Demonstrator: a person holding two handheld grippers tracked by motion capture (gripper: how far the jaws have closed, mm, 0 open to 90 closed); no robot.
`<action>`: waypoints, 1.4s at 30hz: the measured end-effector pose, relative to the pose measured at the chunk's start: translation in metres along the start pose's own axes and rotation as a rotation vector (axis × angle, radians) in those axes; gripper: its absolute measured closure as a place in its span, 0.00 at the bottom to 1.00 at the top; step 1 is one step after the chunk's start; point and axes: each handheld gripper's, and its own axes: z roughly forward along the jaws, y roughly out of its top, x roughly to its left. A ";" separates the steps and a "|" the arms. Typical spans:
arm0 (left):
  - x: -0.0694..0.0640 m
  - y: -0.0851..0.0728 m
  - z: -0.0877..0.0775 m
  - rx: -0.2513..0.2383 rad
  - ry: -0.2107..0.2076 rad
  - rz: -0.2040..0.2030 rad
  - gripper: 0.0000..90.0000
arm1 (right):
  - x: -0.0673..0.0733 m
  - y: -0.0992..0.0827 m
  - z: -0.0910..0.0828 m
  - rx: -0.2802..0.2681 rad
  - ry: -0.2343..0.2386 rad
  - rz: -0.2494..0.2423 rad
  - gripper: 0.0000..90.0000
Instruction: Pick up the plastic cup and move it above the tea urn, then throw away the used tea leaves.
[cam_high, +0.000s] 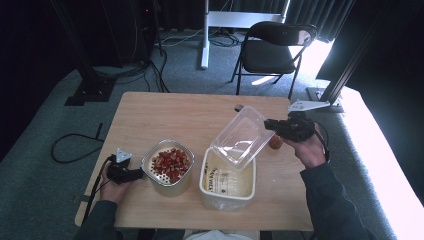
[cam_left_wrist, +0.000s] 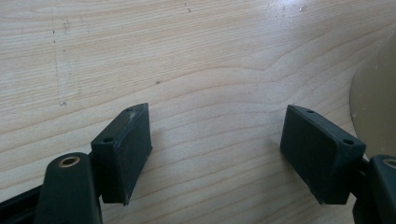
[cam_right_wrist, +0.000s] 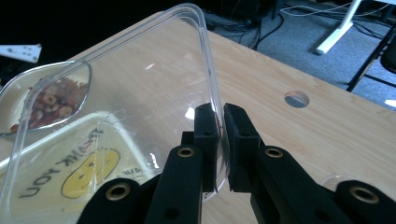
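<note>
Between my right gripper (cam_right_wrist: 219, 126) pads sits the rim of the clear lid (cam_right_wrist: 116, 102), pinched tight and tilted above the cream tub (cam_high: 227, 182), at nine o'clock from that hand. At seven o'clock, my left gripper (cam_left_wrist: 215, 149) gapes wide, holding nothing, over bare table (cam_left_wrist: 187, 56).

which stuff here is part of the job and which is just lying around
In the job:
- clear plastic lid, pinched by the right gripper
- white container under the lid
- tub of red pieces, beside the open left gripper

Lying about:
- small red thing on the table
- folding chair
</note>
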 end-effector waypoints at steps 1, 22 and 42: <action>0.000 0.000 0.000 0.000 0.000 0.000 0.28 | 0.000 0.000 0.000 0.000 0.000 0.000 0.94; 0.000 0.000 0.000 -0.001 -0.001 -0.002 0.28 | 0.022 -0.001 -0.006 -0.027 0.076 -0.088 0.59; 0.000 0.000 0.000 -0.001 0.000 0.000 0.28 | -0.005 -0.054 0.014 -0.047 -0.060 0.027 0.43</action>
